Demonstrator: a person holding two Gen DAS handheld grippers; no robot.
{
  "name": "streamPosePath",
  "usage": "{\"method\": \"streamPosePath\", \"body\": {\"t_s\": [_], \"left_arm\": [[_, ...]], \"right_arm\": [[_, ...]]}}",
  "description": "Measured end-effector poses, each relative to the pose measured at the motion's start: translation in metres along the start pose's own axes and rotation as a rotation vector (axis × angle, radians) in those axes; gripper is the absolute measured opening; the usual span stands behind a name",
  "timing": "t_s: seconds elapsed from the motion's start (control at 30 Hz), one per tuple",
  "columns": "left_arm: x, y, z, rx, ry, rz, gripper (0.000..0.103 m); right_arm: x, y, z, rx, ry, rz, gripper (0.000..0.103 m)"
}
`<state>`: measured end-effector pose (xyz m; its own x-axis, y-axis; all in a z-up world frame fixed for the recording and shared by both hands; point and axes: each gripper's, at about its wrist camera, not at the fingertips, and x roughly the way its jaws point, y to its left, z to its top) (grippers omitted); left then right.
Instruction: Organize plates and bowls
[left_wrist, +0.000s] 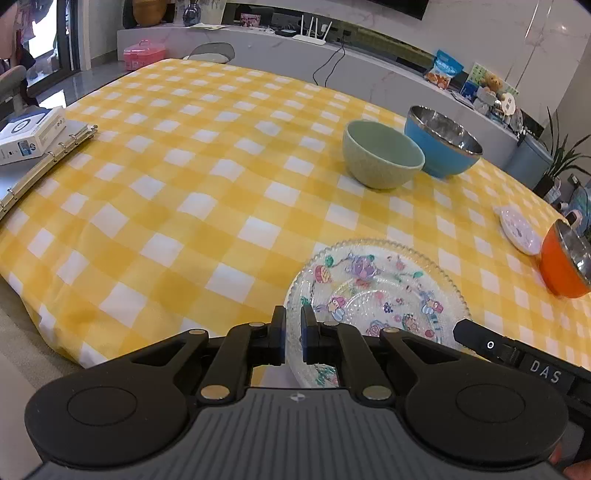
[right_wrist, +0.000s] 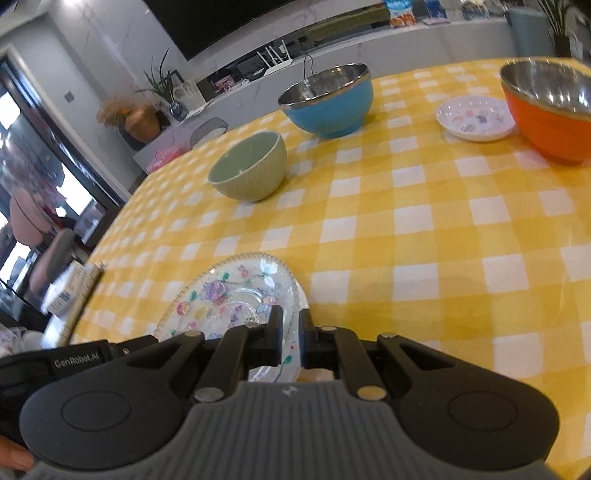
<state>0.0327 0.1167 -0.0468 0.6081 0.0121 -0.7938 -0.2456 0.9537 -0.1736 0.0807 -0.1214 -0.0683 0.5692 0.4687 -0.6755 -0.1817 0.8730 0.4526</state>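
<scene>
Glass plate (left_wrist: 376, 291) with cartoon prints, gripper bodies lettered "DAS", "GenRobot.AI"

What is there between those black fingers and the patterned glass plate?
Nothing. The left gripper and the right gripper are each already closed on the rim of the glass plate, one on each side, and only bare checked tablecloth lies beyond.

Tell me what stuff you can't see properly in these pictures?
- Glass plate: near edge hidden behind the left gripper in the left wrist view, and behind the right gripper in the right.
- Orange bowl: cut off by the right edge in both views.
- Small white dish: pictures too small to read.
</scene>
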Motion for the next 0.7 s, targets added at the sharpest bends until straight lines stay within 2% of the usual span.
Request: {"method": "streamPosePath", "body": {"t_s": [0.2, 0.4, 0.57, 0.63, 0.7], "left_arm": [[-0.001, -0.006, -0.001, 0.039, -0.008, 0.022, 0.008], [0.001, -0.005, 0.0, 0.035, 0.01, 0.019, 0.008], [-0.005, -0.003, 0.001, 0.023, -0.023, 0.002, 0.013], [-0.009, -0.006, 0.002, 0.031, -0.047, -0.006, 0.017], [-0.014, -0.011, 0.005, 0.049, -0.07, -0.005, 0.018]], "right_arm": [[0.001, 0.005, -0.003, -0.063, 0.0, -0.048, 0.007], [0.001, 0.015, -0.006, -0.153, -0.004, -0.081, 0.008], [-0.006, 0.013, -0.003, -0.128, -0.026, -0.058, 0.015], [-0.012, 0.012, 0.001, -0.12, -0.05, -0.058, 0.025], [-0.018, 0.011, 0.006, -0.117, -0.077, -0.074, 0.029]]}}
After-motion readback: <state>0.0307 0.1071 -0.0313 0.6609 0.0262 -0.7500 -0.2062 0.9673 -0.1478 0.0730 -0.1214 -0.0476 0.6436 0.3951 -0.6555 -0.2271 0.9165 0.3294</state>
